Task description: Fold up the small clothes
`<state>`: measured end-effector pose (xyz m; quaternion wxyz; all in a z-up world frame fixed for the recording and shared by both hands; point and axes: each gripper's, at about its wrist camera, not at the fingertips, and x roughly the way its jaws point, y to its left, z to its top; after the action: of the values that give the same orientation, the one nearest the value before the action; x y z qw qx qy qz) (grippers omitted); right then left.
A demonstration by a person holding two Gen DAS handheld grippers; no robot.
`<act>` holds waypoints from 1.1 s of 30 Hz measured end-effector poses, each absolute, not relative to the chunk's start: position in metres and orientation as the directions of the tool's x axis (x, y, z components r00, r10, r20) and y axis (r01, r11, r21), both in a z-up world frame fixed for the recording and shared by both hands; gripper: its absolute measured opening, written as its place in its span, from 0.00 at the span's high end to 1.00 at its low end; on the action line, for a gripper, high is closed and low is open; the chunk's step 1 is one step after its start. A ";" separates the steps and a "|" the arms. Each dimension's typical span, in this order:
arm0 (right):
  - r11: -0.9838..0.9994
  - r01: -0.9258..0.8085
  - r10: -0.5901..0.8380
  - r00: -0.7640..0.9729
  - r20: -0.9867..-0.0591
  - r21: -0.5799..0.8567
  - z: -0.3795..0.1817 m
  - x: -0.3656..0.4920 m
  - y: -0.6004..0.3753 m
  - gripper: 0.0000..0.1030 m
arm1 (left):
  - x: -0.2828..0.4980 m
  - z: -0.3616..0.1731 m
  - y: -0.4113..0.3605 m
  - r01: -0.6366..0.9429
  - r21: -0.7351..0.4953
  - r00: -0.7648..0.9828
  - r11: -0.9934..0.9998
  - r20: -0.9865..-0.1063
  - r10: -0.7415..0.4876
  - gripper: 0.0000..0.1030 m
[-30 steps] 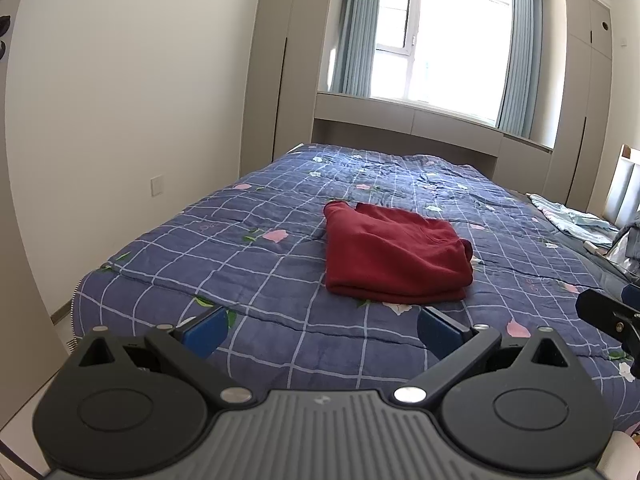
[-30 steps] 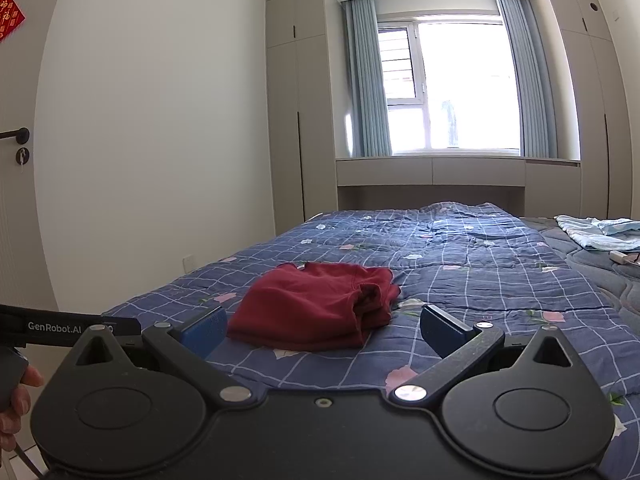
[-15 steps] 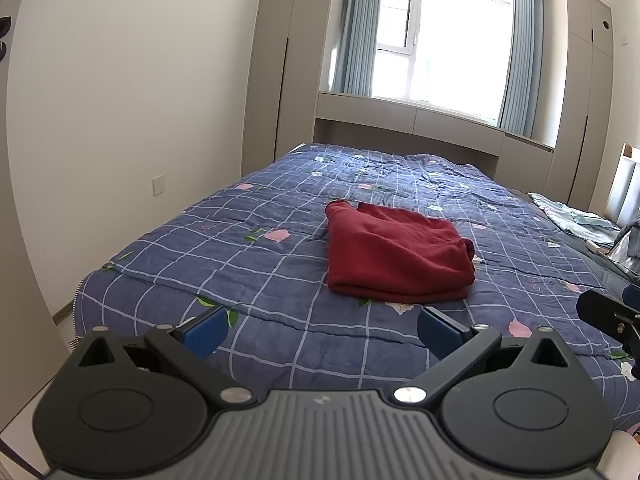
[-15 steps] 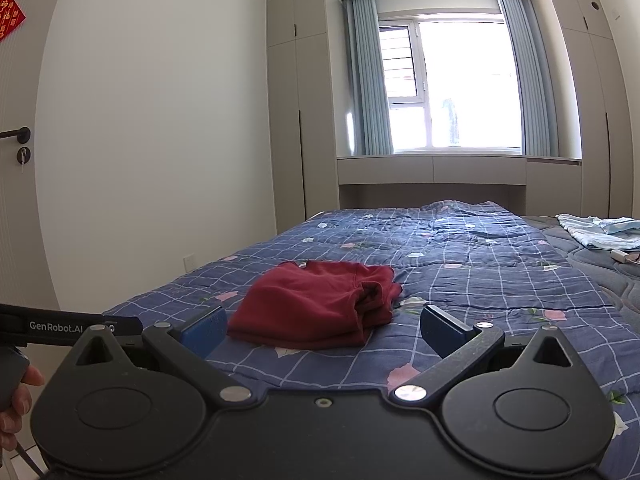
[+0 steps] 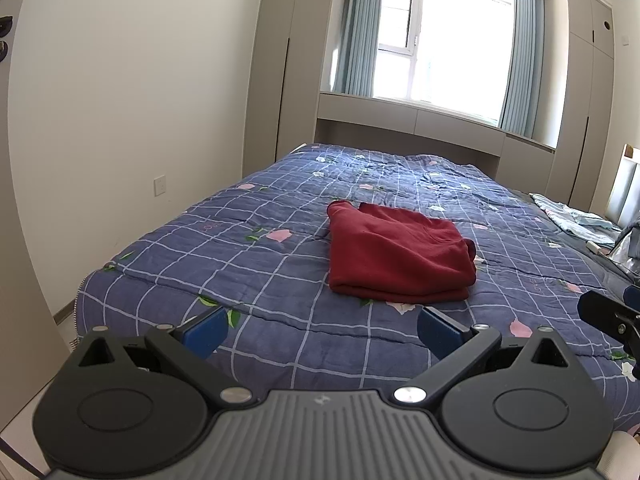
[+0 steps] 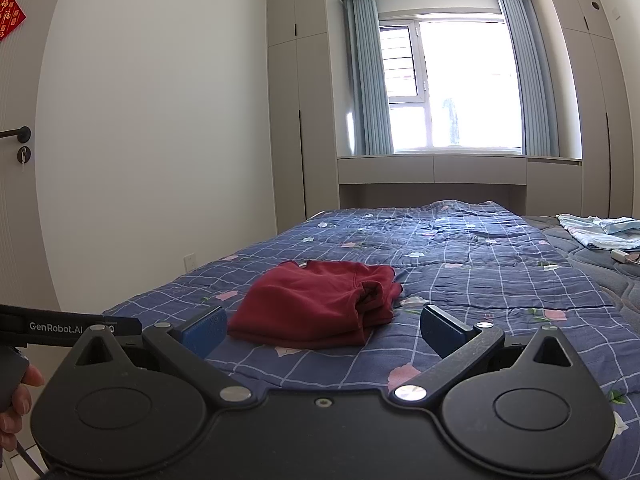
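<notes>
A dark red garment (image 5: pixel 396 256) lies folded into a compact rectangle on the blue checked quilt (image 5: pixel 256 264) near the foot of the bed. In the right wrist view the same red garment (image 6: pixel 316 304) shows its stacked edges on the right side. My left gripper (image 5: pixel 322 326) hangs open in front of the bed's near edge, well short of the garment, with nothing between its blue pads. My right gripper (image 6: pixel 322 326) is open too, held back from the garment and empty.
A pale blue cloth (image 6: pixel 600 232) lies at the bed's far right, with a small white object (image 6: pixel 620 255) near it. A white wall runs along the left, wardrobes and a window stand behind. A hand (image 6: pixel 18 404) holds the other gripper at the left.
Both grippers have tilted up and drawn back a little, so the bed and garment sit slightly lower in view. The garment has not moved and both grippers stay open.
</notes>
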<state>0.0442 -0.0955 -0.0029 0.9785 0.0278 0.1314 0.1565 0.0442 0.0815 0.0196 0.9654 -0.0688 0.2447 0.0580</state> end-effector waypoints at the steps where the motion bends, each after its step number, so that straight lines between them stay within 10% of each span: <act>1: 0.949 -0.299 0.314 0.916 -0.248 0.096 -0.003 0.044 -0.096 0.00 | 0.044 0.020 0.081 -0.145 -0.105 0.873 0.984 -0.481 0.078 0.00; 33: 0.948 -0.304 0.319 0.913 -0.254 0.098 -0.006 0.045 -0.094 0.00 | 0.044 0.017 0.081 -0.152 -0.114 0.862 0.982 -0.502 0.075 0.00</act>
<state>0.0452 -0.0938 -0.0062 0.9776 0.0281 0.1344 0.1594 0.0437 0.0807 0.0173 0.9619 -0.0752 0.2561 0.0590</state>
